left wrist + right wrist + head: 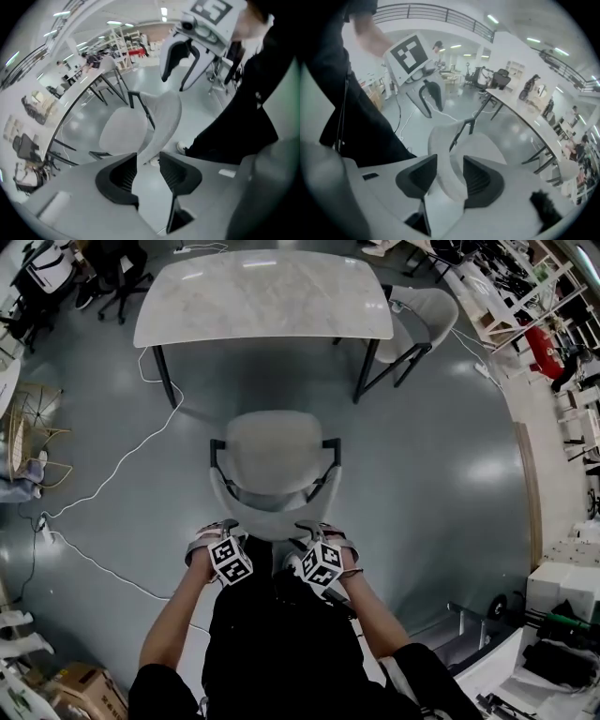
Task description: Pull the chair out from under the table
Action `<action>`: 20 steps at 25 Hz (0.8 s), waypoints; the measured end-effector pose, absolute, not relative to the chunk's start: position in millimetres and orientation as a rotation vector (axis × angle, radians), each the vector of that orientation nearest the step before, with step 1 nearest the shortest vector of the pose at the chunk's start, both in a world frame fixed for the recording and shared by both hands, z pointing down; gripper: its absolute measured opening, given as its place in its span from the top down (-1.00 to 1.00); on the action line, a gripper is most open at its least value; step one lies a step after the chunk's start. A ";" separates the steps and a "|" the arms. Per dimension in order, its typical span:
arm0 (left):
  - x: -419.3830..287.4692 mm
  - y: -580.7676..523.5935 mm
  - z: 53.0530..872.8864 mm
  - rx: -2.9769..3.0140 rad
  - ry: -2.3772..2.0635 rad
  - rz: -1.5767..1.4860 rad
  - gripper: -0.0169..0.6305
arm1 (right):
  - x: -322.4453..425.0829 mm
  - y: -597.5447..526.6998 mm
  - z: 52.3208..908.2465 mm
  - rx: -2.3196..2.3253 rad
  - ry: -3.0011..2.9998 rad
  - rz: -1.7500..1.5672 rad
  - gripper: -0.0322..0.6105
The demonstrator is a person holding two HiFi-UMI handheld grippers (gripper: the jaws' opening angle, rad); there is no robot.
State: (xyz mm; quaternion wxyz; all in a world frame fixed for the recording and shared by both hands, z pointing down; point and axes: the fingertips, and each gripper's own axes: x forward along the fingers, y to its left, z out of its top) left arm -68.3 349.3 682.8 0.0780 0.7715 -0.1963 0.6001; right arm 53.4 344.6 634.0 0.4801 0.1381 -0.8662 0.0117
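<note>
A pale grey chair [274, 457] with black arm frames stands on the floor, clear of the white marble table [262, 296], its curved backrest [267, 517] towards me. Both grippers hover just over the backrest's top edge. The left gripper [221, 529] [147, 172] is open; the backrest [166, 117] shows beyond and between its black pads [119, 176], with floor in the gap. My right gripper [315, 531] [450, 176] also stands open, and the backrest's rim [440, 140] runs up between its pads without being pinched. The seat [487, 150] lies beyond.
A second pale chair [422, 320] stands at the table's right end. White cables [122, 465] trail over the grey floor at left. A wicker frame [28, 423] sits at the far left, a black office chair [117, 268] at top left, boxes [558, 587] at right.
</note>
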 end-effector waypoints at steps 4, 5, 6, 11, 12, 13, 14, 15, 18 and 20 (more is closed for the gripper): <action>-60.4 328.9 615.7 2.337 -0.836 1.378 0.49 | 59.4 315.6 567.7 0.636 -2.270 0.051 0.35; -57.9 322.0 597.6 2.354 -0.903 1.280 0.53 | 61.5 307.9 550.6 0.713 -2.302 0.043 0.39; -55.9 315.3 579.4 2.375 -0.972 1.182 0.57 | 63.5 300.5 534.6 0.782 -2.331 0.037 0.48; -49.5 297.9 492.2 2.466 -1.282 0.755 0.91 | 73.0 276.9 463.8 1.068 -2.487 0.094 0.61; -46.9 296.8 471.0 2.491 -1.344 0.673 0.91 | 76.7 274.9 450.9 1.117 -2.508 0.100 0.61; -44.3 296.3 449.6 2.520 -1.412 0.600 0.92 | 80.7 274.1 438.5 1.161 -2.528 0.105 0.64; -41.8 296.5 429.2 2.551 -1.480 0.543 0.92 | 84.7 274.3 425.9 1.200 -2.551 0.110 0.65; -39.6 297.4 410.7 2.579 -1.542 0.499 0.92 | 88.1 275.9 413.0 1.237 -2.580 0.117 0.67; -34.3 307.6 372.9 2.621 -1.661 0.389 0.92 | 93.9 288.8 382.0 1.334 -2.638 0.122 0.77; -28.2 316.9 370.0 2.608 -1.694 0.325 0.92 | 93.4 298.7 380.4 1.368 -2.624 0.118 0.84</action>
